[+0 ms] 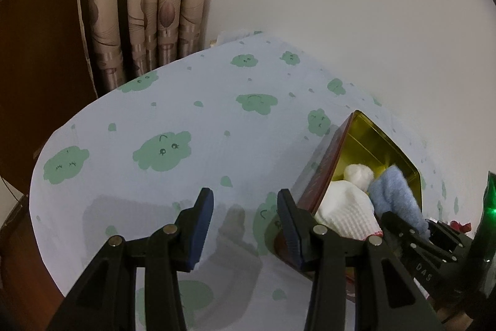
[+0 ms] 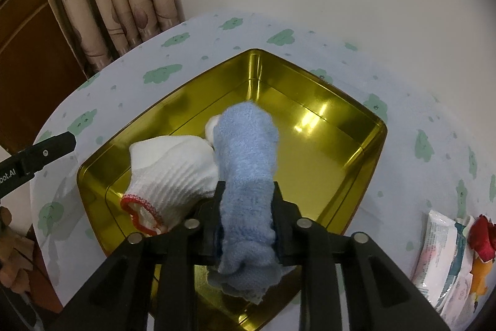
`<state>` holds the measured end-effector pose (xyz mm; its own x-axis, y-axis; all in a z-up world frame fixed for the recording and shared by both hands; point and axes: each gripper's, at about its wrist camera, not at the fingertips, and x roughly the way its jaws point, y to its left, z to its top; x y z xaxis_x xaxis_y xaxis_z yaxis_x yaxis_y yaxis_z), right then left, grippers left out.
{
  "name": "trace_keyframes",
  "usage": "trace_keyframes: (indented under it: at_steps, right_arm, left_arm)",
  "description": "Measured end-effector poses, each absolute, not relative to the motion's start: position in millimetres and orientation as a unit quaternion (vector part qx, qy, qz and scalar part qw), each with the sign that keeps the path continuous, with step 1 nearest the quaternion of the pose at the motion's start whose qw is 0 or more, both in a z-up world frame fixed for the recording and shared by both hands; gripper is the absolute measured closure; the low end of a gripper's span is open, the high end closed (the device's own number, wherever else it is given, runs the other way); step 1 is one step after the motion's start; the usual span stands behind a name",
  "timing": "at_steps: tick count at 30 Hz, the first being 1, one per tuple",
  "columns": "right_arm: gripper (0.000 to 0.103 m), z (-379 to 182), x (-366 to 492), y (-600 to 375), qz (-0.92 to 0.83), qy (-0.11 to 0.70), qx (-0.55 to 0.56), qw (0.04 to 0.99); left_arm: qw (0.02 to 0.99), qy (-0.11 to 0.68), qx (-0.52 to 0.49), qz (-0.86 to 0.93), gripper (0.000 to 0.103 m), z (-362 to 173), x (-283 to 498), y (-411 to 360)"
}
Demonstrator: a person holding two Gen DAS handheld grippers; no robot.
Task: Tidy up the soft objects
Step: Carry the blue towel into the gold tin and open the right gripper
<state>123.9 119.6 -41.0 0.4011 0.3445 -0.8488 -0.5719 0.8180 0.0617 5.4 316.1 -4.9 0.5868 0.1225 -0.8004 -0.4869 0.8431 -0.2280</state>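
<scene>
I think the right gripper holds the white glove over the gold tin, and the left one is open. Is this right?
Not quite. The right gripper holds the blue cloth, not the white glove, which lies in the gold tin, as the right wrist view shows. The left gripper is indeed open.

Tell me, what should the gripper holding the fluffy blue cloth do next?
Probably open. The right gripper pinches the fluffy blue cloth over the shiny gold metal tin, beside the white knitted glove, so letting go should drop it inside.

Home room: leaf-print curtains [image 1: 148, 5], wooden door [image 2: 28, 58], cloud-pattern tablecloth [image 1: 192, 120] over table.
</scene>
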Motion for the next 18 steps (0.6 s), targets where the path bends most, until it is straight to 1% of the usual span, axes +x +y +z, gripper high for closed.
trace_keyframes:
  at_steps: [2, 4, 5, 8, 14, 18]
  right_arm:
    - [0.057, -38.5, 122.1, 118.6, 0.278, 0.468, -0.12, 0.83]
    - [0.049, -34.2, 119.3, 118.2, 0.279, 0.459, -0.123, 0.835]
    - [0.047, -31.7, 117.7, 118.1, 0.279, 0.453, -0.126, 0.837]
    - [0.044, -23.4, 114.3, 116.4, 0.277, 0.44, -0.13, 0.844]
    - [0.04, -2.3, 111.7, 96.8, 0.273, 0.423, -0.093, 0.859]
    - [0.039, 9.7, 109.0, 70.4, 0.261, 0.417, -0.079, 0.867]
  left_arm:
    - [0.865, 0.419, -0.214, 0.176, 0.059, -5.0, 6.0, 314.7]
    - [0.865, 0.421, -0.21, 0.175, 0.059, -5.5, 6.9, 313.5]
    - [0.865, 0.422, -0.209, 0.174, 0.059, -5.9, 7.3, 312.8]
    - [0.866, 0.421, -0.205, 0.174, 0.059, -5.5, 7.3, 311.3]
    - [0.868, 0.42, -0.199, 0.175, 0.059, -5.0, 7.7, 309.5]
    - [0.868, 0.42, -0.195, 0.176, 0.059, -4.1, 7.5, 308.7]
